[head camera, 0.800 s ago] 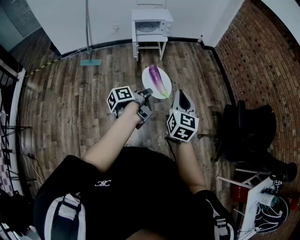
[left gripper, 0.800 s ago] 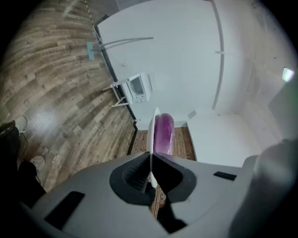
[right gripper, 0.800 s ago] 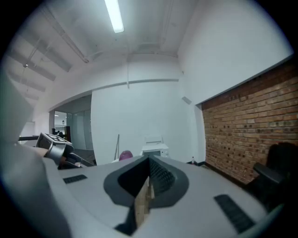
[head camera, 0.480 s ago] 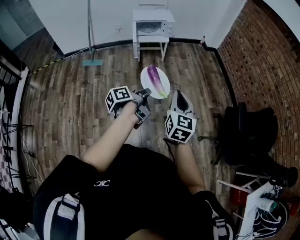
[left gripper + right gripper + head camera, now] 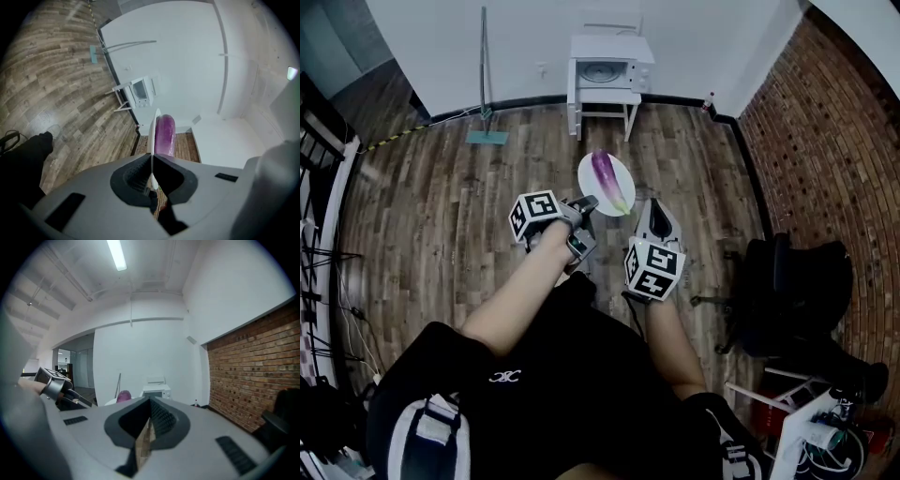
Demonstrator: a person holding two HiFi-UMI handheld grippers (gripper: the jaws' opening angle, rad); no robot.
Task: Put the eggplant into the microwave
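Note:
A purple eggplant (image 5: 607, 174) lies on a white plate (image 5: 589, 167) held in the air above the wooden floor. My left gripper (image 5: 586, 203) is shut on the plate's near rim. In the left gripper view the plate (image 5: 153, 133) shows edge-on between the jaws, with the eggplant (image 5: 165, 136) on it. My right gripper (image 5: 657, 208) hovers just right of the plate, jaws together with nothing in them. The white microwave (image 5: 612, 68) sits door shut on a small white stand (image 5: 605, 101) by the far wall, also seen as the microwave (image 5: 156, 390) ahead.
A mop (image 5: 485, 94) leans on the far wall left of the stand. A small bottle (image 5: 710, 101) stands in the corner by the brick wall. A black chair (image 5: 787, 281) is at my right. Wooden floor lies between me and the stand.
The microwave, stand and plate have all slid lower in the head view. Both grippers kept their places beside each other, and the left one still holds the plate.

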